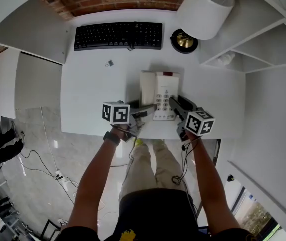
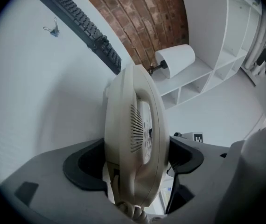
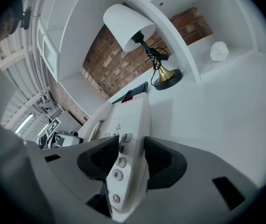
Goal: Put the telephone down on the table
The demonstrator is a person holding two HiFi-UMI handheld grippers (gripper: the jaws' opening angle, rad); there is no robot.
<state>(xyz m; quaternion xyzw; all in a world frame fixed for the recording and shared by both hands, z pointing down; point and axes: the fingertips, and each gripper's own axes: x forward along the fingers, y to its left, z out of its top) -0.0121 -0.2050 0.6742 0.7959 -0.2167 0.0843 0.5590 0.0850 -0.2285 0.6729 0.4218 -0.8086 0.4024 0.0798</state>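
A cream telephone (image 1: pixel 158 92) with its handset on the cradle lies flat near the front edge of the white table (image 1: pixel 90 97). Whether it rests on the top or hangs just above it I cannot tell. My left gripper (image 1: pixel 145 112) is shut on its near left end, the handset side (image 2: pixel 133 134), with a jaw against each face and the coiled cord below. My right gripper (image 1: pixel 176 105) is shut on the near right end, and its jaws clamp the keypad side (image 3: pixel 126 143) top and bottom.
A black keyboard (image 1: pixel 118 35) lies along the table's back by the brick wall. A white-shaded lamp (image 1: pixel 204 8) on a brass base stands at the back right. A small binder clip (image 1: pixel 109 63) lies left of the phone. White shelves (image 1: pixel 243 54) rise on the right.
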